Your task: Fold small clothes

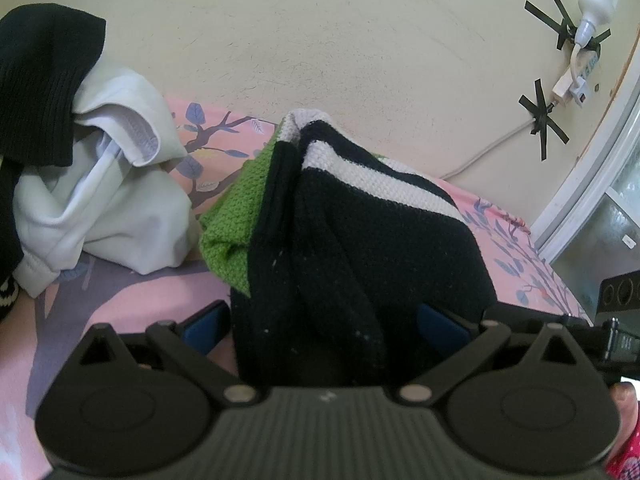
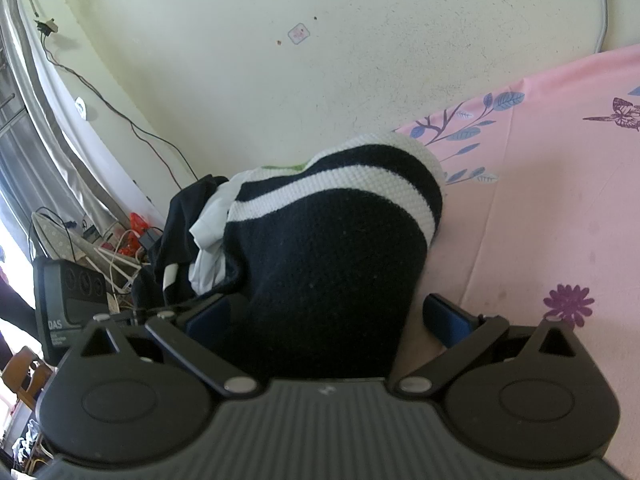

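A black knit garment with white stripes (image 1: 360,240) is bunched up on the pink floral bed sheet (image 1: 132,300), with a green knit part (image 1: 236,208) on its left side. My left gripper (image 1: 324,320) is open, its blue pads spread wide, and the black cloth fills the gap between them. In the right wrist view the same striped garment (image 2: 328,240) rises in a hump between the fingers of my right gripper (image 2: 324,316). That gripper is open too, and a strip of sheet (image 2: 540,200) shows beside its right pad.
A crumpled white garment (image 1: 108,200) under a black ribbed one (image 1: 40,80) lies left of the knit. The cream wall (image 1: 360,60) stands right behind the bed. A black box device (image 2: 68,292) and tangled cables (image 2: 120,248) sit off the bed's edge. A hand (image 1: 628,400) shows low right.
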The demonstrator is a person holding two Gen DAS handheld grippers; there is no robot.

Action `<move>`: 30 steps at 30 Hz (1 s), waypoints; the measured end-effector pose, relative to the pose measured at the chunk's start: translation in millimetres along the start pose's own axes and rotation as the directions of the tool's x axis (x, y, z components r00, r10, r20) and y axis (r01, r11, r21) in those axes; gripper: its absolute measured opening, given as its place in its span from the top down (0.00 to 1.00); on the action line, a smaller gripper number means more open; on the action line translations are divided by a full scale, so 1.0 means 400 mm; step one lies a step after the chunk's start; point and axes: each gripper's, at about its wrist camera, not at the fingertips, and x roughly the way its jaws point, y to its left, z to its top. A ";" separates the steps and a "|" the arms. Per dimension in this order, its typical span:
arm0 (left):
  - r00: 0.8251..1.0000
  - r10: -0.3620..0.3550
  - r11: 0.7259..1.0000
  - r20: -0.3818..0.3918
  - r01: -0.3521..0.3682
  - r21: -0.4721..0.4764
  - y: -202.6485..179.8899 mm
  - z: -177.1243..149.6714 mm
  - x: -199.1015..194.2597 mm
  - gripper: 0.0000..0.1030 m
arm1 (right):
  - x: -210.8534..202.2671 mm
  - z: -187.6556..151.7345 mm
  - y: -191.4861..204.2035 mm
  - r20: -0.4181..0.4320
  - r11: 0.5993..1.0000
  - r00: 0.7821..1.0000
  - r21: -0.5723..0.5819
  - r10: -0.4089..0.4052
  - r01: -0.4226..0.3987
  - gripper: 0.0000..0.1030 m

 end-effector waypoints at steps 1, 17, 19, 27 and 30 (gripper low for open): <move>1.000 0.001 1.000 0.000 -0.001 0.001 0.000 0.000 0.000 0.00 | 0.000 0.000 0.000 0.000 1.000 1.000 0.000 0.000 0.000 0.06; 1.000 0.000 1.000 -0.002 0.000 0.005 0.000 0.002 0.004 0.00 | 0.000 -0.001 0.000 0.001 1.000 1.000 0.000 0.000 0.000 0.06; 1.000 0.000 1.000 -0.002 0.000 0.005 0.000 0.001 0.004 0.00 | 0.000 -0.001 0.000 0.001 1.000 1.000 0.000 0.000 0.000 0.06; 1.000 0.001 1.000 -0.002 -0.001 0.005 0.000 0.001 0.004 0.00 | 0.000 -0.001 -0.001 0.002 1.000 1.000 0.000 0.000 0.000 0.06; 1.000 0.003 1.000 -0.003 -0.003 0.009 -0.002 0.001 0.005 0.00 | 0.000 -0.001 -0.001 0.002 1.000 1.000 0.000 0.000 0.000 0.06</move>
